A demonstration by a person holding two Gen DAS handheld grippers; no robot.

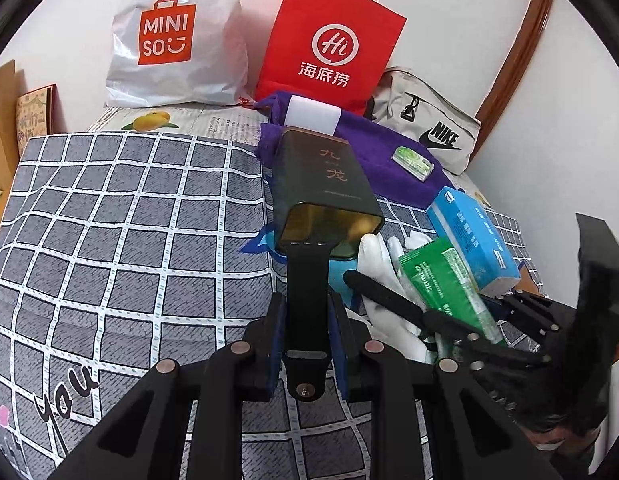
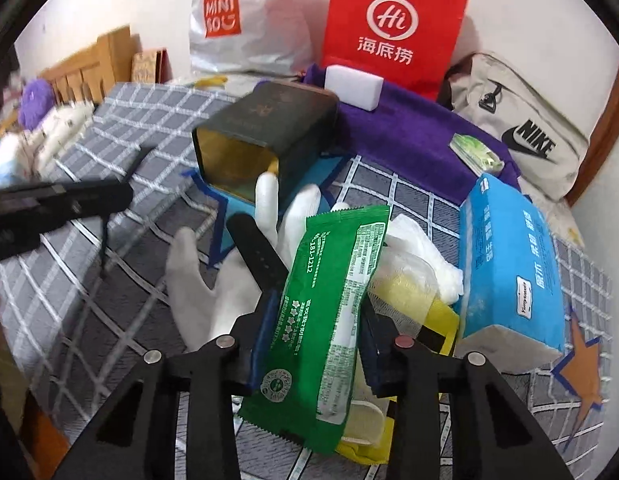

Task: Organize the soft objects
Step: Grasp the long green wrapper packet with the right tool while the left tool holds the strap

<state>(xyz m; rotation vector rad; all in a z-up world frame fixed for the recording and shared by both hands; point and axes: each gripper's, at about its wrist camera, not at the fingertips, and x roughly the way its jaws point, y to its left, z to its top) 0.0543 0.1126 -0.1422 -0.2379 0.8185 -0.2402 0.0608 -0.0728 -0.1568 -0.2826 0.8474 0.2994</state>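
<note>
We hold a black strap [image 1: 305, 280] in our left gripper [image 1: 305, 336], its blue-padded fingers closed narrowly on the smooth rubbery band, which points toward the open mouth of a dark rectangular tin [image 1: 325, 188] with a gold-coloured lining. Our right gripper [image 2: 317, 320] is clamped on a glossy green packet [image 2: 329, 300], a flat crinkled sachet with saw-toothed ends, held just in front of the tin.

Everything lies on a bed under a grey checked quilt [image 1: 109, 220]. Beside the tin, a white knitted glove [image 2: 213, 280] lies flat. Right of it sits a soft blue tissue pack [image 2: 509, 264]. Behind the tin a fuzzy purple towel [image 2: 409, 128] carries a white foam block [image 2: 353, 88].

Only the right wrist view shows a second black strap [image 2: 257, 248] resting on the glove and a yellow cloth [image 2: 425, 300] under thin clear plastic, next to the tissue pack.
</note>
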